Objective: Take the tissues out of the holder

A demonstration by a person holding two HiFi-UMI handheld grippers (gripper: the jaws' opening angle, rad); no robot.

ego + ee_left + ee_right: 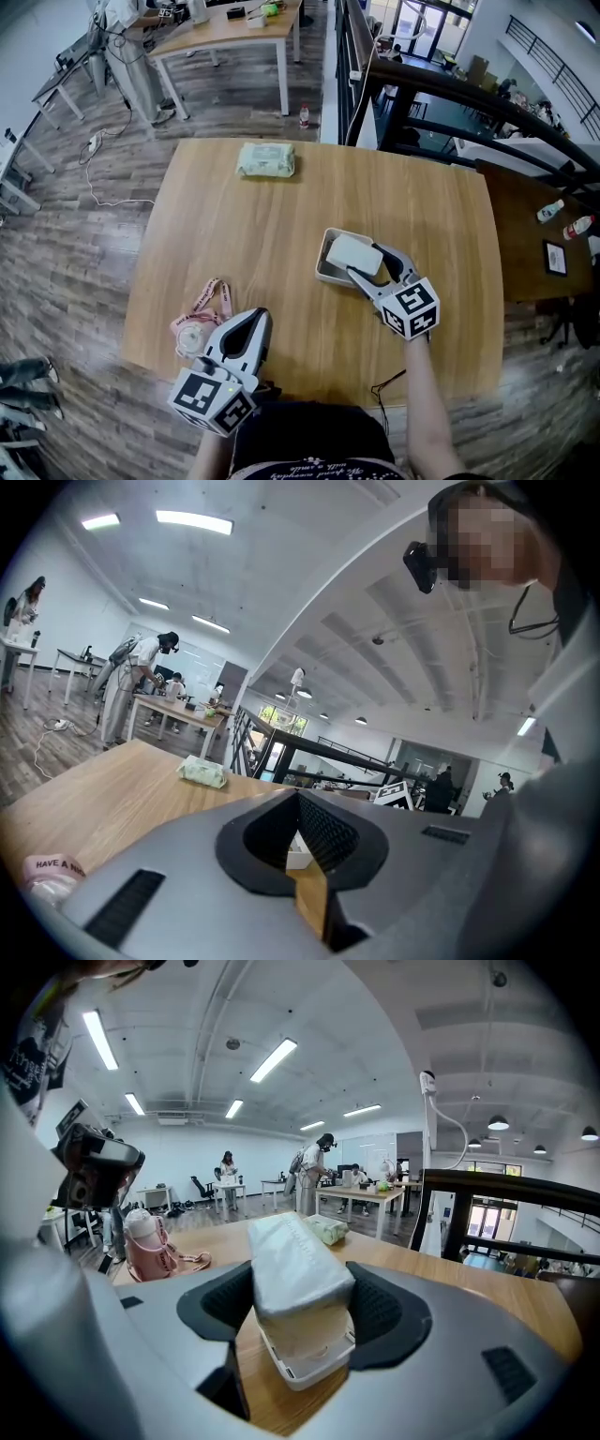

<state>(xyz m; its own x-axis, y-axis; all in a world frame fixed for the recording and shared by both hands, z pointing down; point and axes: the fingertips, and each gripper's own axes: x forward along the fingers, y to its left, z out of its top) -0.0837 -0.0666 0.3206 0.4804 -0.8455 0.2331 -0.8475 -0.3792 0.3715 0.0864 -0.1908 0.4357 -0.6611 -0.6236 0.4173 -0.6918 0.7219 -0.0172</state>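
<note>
A white tissue pack (354, 253) sits tilted, its near end raised out of the shallow white holder (327, 272) at the table's middle right. My right gripper (367, 260) is shut on the pack, one jaw on each long side. In the right gripper view the tissue pack (292, 1269) fills the space between the pads, with the holder (305, 1365) under it on the wood. My left gripper (261, 317) rests near the front edge at the left, shut with nothing in it. The left gripper view looks through that gripper's closed jaws (300, 803) to a sliver of the holder (298, 853).
A green wipes pack (266, 159) lies at the table's far side. A pink round case with a strap (197, 328) lies just left of my left gripper. The wooden table (234, 234) ends near a black railing (450, 89) on the right. People work at a far table (234, 33).
</note>
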